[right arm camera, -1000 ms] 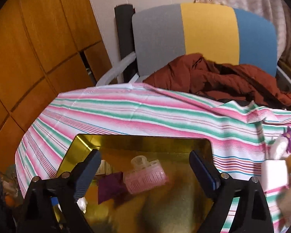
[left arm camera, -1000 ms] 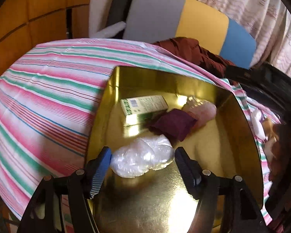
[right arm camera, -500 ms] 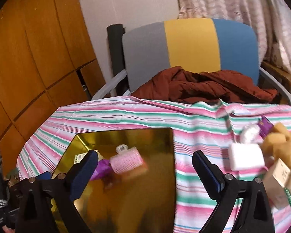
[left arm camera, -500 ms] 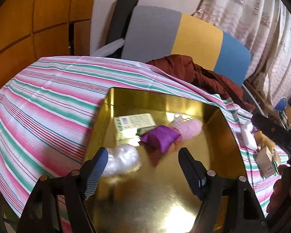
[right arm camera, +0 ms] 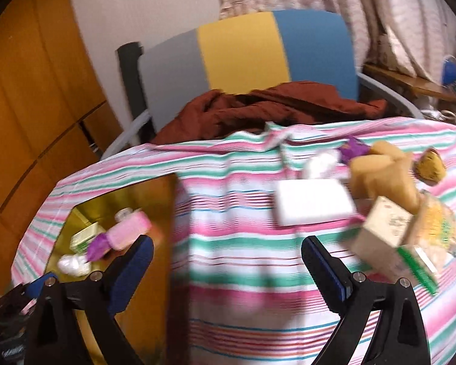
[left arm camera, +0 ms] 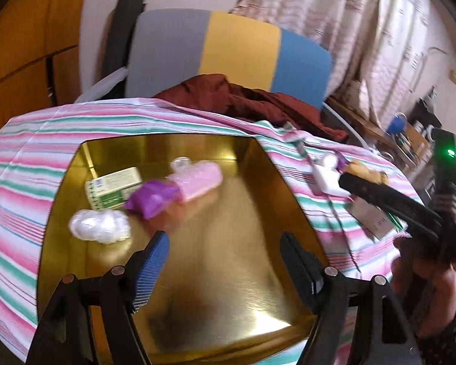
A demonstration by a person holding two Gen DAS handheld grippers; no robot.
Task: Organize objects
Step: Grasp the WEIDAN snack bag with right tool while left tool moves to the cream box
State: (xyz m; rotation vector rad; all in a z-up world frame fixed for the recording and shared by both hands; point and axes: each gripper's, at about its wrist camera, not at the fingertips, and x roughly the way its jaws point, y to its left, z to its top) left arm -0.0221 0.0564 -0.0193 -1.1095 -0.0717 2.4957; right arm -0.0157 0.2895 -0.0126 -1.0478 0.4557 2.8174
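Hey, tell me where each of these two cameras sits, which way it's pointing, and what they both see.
Left wrist: sits on the left hand-held gripper, angled down at the gold tray; its open fingers show, plus the right hand-held gripper and a hand at right.
Right wrist: sits on the right hand-held gripper, angled down at the striped cloth and a white block; its open fingers show.
Shared: tray, pink roller, purple packet, chair.

Black tongs (left arm camera: 222,252), blue ribbed pads (left arm camera: 152,269)
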